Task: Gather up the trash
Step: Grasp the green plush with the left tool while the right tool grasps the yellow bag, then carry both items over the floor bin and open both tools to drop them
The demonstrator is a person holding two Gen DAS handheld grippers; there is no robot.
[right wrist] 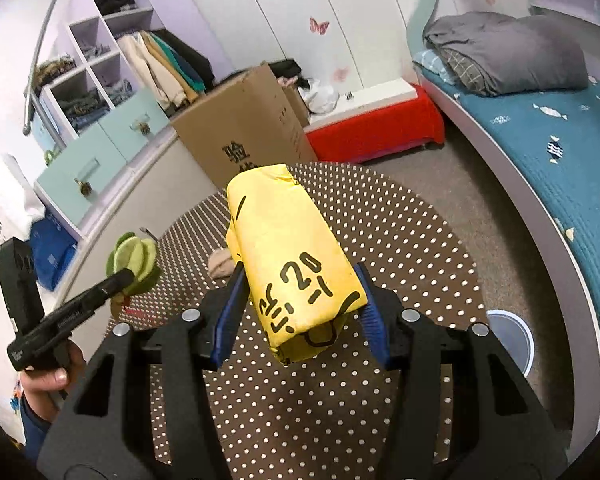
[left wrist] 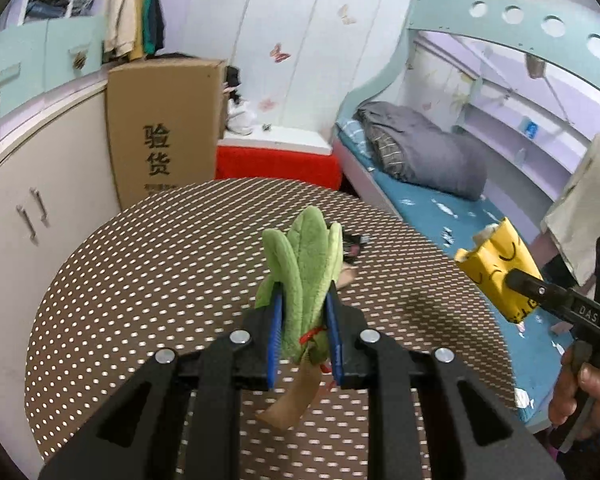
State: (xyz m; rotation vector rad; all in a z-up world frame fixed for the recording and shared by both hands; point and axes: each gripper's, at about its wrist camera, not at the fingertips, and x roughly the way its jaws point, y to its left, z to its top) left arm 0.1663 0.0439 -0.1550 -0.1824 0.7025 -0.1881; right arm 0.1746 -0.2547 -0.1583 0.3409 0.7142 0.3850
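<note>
Trash is held in both grippers: plush greens (left wrist: pixel 300 276) pinched narrowly by the left gripper (left wrist: pixel 304 320), a yellow packet (right wrist: pixel 296 264) clamped half-wide by the right gripper (right wrist: pixel 300 312). Slippage is judged possible, the packet overhanging forward of the pads.

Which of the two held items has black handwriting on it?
The yellow packet in the right gripper; the left gripper holds an unmarked green plush vegetable.

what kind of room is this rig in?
Most likely a bedroom, perhaps a child's. A bed with a teal sheet and a folded grey duvet lies along the right, clothes hang in an open wardrobe, and butterfly stickers dot the wall.
</note>
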